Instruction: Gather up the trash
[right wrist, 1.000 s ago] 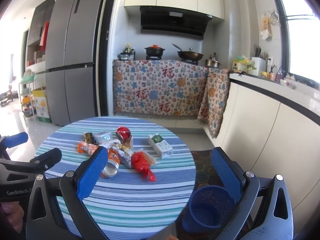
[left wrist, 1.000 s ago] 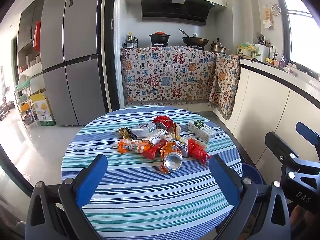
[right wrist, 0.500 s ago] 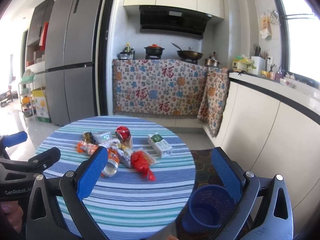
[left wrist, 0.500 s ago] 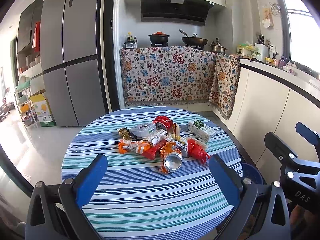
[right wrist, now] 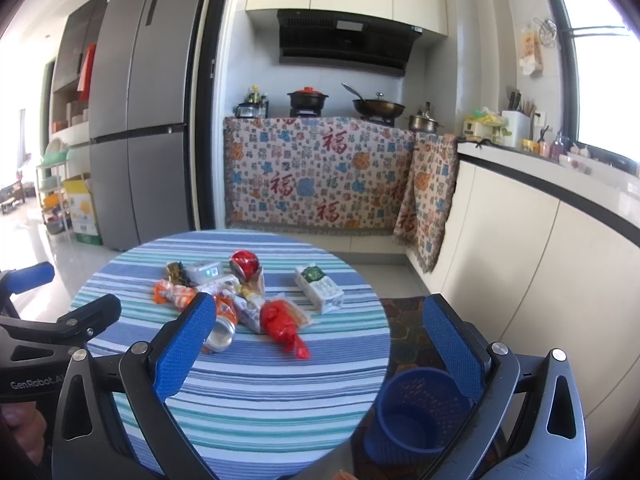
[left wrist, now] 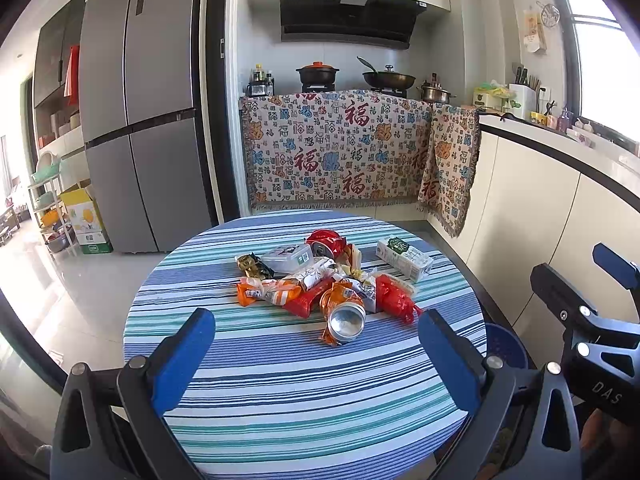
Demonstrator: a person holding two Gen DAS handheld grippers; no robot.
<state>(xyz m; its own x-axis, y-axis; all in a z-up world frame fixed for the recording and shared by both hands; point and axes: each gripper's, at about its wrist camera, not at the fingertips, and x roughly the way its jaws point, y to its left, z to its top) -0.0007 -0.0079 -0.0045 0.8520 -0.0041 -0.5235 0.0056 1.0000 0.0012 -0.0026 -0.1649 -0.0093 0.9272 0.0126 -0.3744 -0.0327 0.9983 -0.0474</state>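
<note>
Both my left gripper (left wrist: 316,344) and right gripper (right wrist: 320,340) hang short of the round striped counter (left wrist: 280,392) with fingers wide apart and empty, the trash pile (left wrist: 320,284) heaped mid-counter and the blue bin (right wrist: 420,412) on the floor beside it. I judge the crushed can (left wrist: 345,316) likely to roll or slip from a pinch, and the tangled wrappers may drag neighbours over the edge.
</note>
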